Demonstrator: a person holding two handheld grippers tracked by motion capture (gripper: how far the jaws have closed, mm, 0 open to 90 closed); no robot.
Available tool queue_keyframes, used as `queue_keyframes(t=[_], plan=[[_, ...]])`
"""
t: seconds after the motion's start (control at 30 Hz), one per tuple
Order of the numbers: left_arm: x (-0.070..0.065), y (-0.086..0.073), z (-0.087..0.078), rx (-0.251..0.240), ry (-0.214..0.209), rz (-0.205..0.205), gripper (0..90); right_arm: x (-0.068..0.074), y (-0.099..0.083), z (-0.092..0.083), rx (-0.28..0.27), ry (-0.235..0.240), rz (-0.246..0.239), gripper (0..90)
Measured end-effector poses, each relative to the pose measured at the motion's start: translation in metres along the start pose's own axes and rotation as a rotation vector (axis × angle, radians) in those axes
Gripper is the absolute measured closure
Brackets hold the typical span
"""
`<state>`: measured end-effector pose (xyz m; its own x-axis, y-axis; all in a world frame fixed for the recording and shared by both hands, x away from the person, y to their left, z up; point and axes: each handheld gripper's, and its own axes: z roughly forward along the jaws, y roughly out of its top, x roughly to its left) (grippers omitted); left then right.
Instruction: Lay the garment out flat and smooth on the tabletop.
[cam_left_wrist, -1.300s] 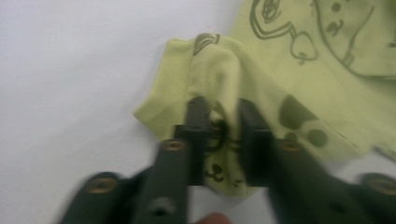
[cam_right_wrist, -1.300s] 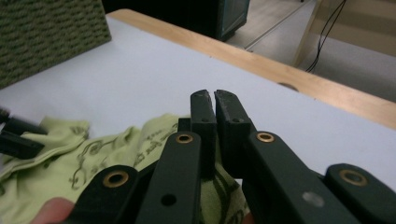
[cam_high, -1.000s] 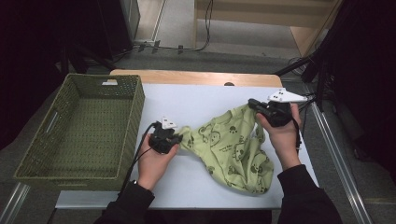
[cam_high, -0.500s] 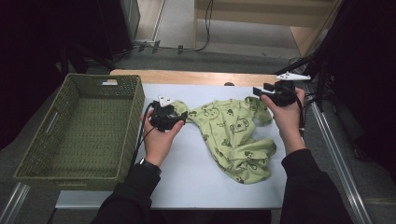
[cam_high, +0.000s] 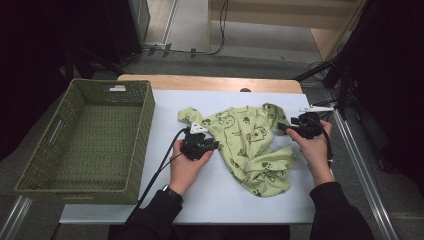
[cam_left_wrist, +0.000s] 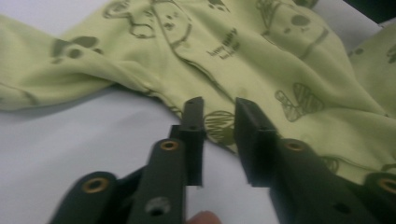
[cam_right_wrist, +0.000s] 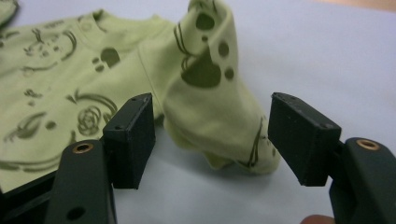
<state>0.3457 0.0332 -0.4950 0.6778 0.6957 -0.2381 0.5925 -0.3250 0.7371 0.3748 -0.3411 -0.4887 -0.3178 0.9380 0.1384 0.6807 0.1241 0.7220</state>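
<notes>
A light green baby garment (cam_high: 245, 135) with dark animal prints lies spread on the white table (cam_high: 200, 200). My left gripper (cam_high: 214, 145) rests at its left edge. In the left gripper view, the jaws (cam_left_wrist: 218, 105) have just been closing and stand a narrow gap apart, with nothing pinched; the garment's hem (cam_left_wrist: 219, 126) lies just past the tips. My right gripper (cam_high: 281, 127) is at the garment's right side. Its jaws (cam_right_wrist: 212, 100) have just been opening and stand wide, with a crumpled sleeve (cam_right_wrist: 210, 93) lying loose between them, untouched by the pads.
A deep green woven basket (cam_high: 145, 125) stands at the table's left, with nothing seen inside. A wooden strip (cam_high: 210, 82) runs along the far edge. Metal rails flank the table, and cables (cam_high: 155, 175) trail from the grippers.
The garment was bunched and held between both grippers, then pulled out wide. Now it lies flat and released; both hands have dropped toward the table and the near side.
</notes>
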Motion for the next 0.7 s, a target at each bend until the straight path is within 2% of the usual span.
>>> queue_keyframes(t=[0.07,0.1,0.13,0.2,0.27,0.37,0.4,0.43,0.5,0.53,0.6,0.63,0.7], plan=[[-0.005,0.0,0.006,0.028,-0.031,0.02,86.0,0.0,-0.004,0.004,0.024,-0.014,-0.012,33.3],[-0.008,-0.001,0.01,0.038,-0.04,0.028,88.5,0.0,-0.005,0.006,0.034,-0.022,-0.027,37.8],[-0.011,-0.001,0.013,0.046,-0.047,0.033,88.6,0.001,-0.005,0.007,0.036,-0.025,-0.039,44.4],[-0.015,-0.001,0.019,0.07,-0.057,0.051,88.9,0.002,-0.003,0.006,0.044,-0.017,-0.043,64.6],[-0.018,-0.001,0.024,0.085,-0.067,0.053,88.9,0.002,0.0,0.002,0.044,0.026,-0.015,78.4],[-0.017,-0.004,0.029,0.113,-0.064,0.062,89.0,-0.003,0.007,-0.007,0.005,0.117,0.043,82.4],[-0.017,-0.005,0.029,0.108,-0.068,0.059,89.0,-0.008,0.009,-0.011,-0.014,0.154,0.077,82.7],[-0.016,-0.005,0.029,0.11,-0.071,0.055,89.0,-0.012,0.012,-0.016,-0.034,0.167,0.105,82.8],[-0.015,-0.004,0.029,0.114,-0.075,0.049,89.1,-0.024,0.017,-0.024,-0.06,0.138,0.152,82.8],[-0.015,-0.004,0.029,0.118,-0.079,0.049,89.1,-0.03,0.02,-0.028,-0.072,0.091,0.181,81.5],[-0.013,-0.004,0.03,0.117,-0.091,0.036,89.1,-0.045,0.023,-0.033,-0.089,-0.047,0.247,71.7],[-0.013,-0.005,0.03,0.116,-0.091,0.037,89.1,-0.053,0.024,-0.036,-0.103,-0.092,0.277,67.6],[-0.014,-0.006,0.03,0.11,-0.087,0.041,89.1,-0.063,0.023,-0.041,-0.128,-0.129,0.299,64.8]])
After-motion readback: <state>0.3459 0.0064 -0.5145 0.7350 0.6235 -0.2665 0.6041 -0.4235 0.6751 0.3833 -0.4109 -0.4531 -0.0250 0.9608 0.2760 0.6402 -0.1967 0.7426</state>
